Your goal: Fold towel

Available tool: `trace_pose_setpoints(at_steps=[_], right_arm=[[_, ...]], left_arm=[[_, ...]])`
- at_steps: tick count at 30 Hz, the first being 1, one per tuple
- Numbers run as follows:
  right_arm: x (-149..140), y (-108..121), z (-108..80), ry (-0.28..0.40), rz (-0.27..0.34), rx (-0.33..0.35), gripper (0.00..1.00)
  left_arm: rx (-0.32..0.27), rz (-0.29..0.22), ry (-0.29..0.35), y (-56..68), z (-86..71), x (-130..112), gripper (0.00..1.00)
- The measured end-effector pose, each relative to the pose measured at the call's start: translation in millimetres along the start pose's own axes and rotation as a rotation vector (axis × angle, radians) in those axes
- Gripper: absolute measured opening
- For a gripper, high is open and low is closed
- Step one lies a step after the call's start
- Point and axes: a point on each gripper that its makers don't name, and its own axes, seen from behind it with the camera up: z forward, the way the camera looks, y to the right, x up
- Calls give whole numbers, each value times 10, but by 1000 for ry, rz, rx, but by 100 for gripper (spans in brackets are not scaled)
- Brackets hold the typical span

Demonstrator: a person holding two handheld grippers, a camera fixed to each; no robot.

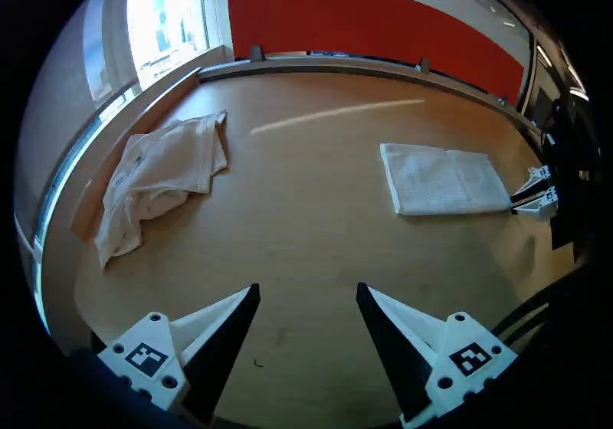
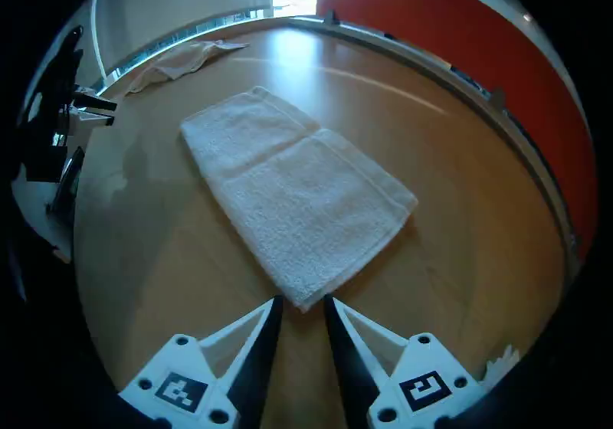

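Wooden and pale, the table carries two pieces of white fabric that lie well apart. The towel lies flat in a folded oblong towards the table's right side, one fold line crossing it, with bare wood on every side. Its near corner reaches into the narrow gap between the fingertips of the right gripper. The fingers stand close together, but I cannot tell whether both press on the cloth or merely flank it. In the left gripper view that same gripper meets the towel's right edge, with a dark shape behind it that is too dim to make out. The left gripper is spread wide, holding nothing, with bare wood between its dark inner faces. Nothing lies on the wood between it and the towel. A crumpled white cloth lies bunched near the table's left edge, beside a low wooden ledge under a bright window, far from both tools. A grey rail runs along the table's far edge, and a red panel stands upright behind it. Light from the window leaves a pale streak across the wood beyond the towel.
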Motion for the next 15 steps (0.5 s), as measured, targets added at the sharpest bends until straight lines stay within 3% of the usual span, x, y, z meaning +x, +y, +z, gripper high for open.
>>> trace_pose_setpoints(at_steps=[15], right_arm=[[4, -14, 3, 18, 12, -3, 4]], left_arm=[[1, 3, -2, -40, -30, -15, 93]])
